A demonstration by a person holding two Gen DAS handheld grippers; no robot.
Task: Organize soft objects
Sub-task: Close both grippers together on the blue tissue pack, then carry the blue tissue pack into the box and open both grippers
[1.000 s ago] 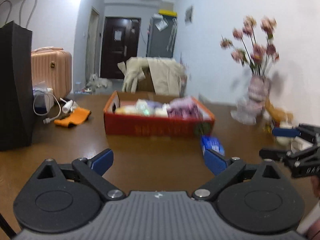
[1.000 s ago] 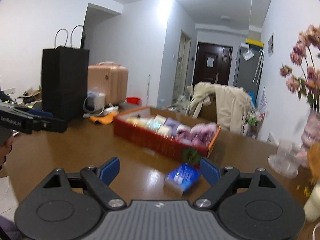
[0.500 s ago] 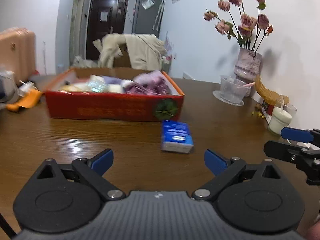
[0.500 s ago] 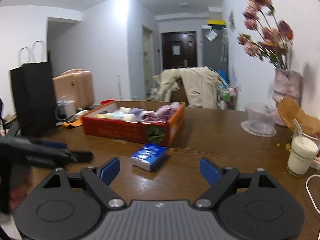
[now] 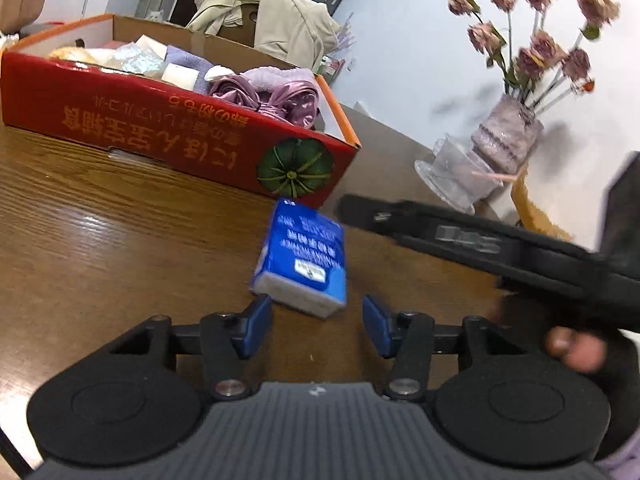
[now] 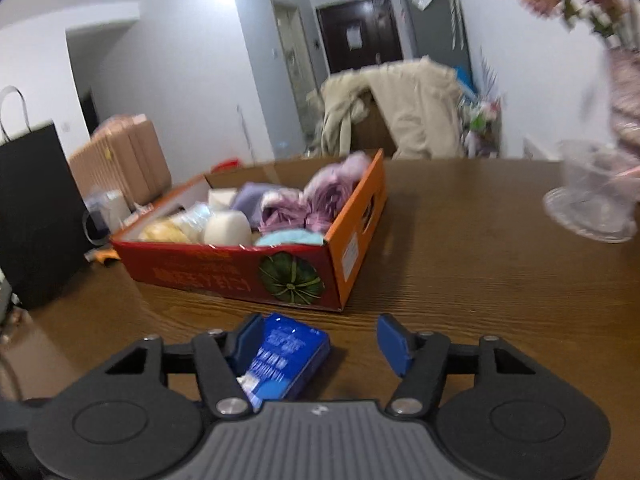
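Blue tissue pack [image 5: 302,256] flat on brown desk [image 5: 100,248], just in front of red cardboard box [image 5: 168,136], near its pumpkin-printed corner. Box holds purple cloth [image 5: 276,98], white roll [image 6: 227,229], other soft items. Left gripper [image 5: 316,326] closing, pads not touching pack; pack lies just beyond its fingertips. Right gripper [image 6: 320,344] closing, pack between its jaws close beside left pad, right pad clear; no grasp. Glass dish [image 6: 592,208] and flower vase [image 5: 506,140] toward desk's right edge.
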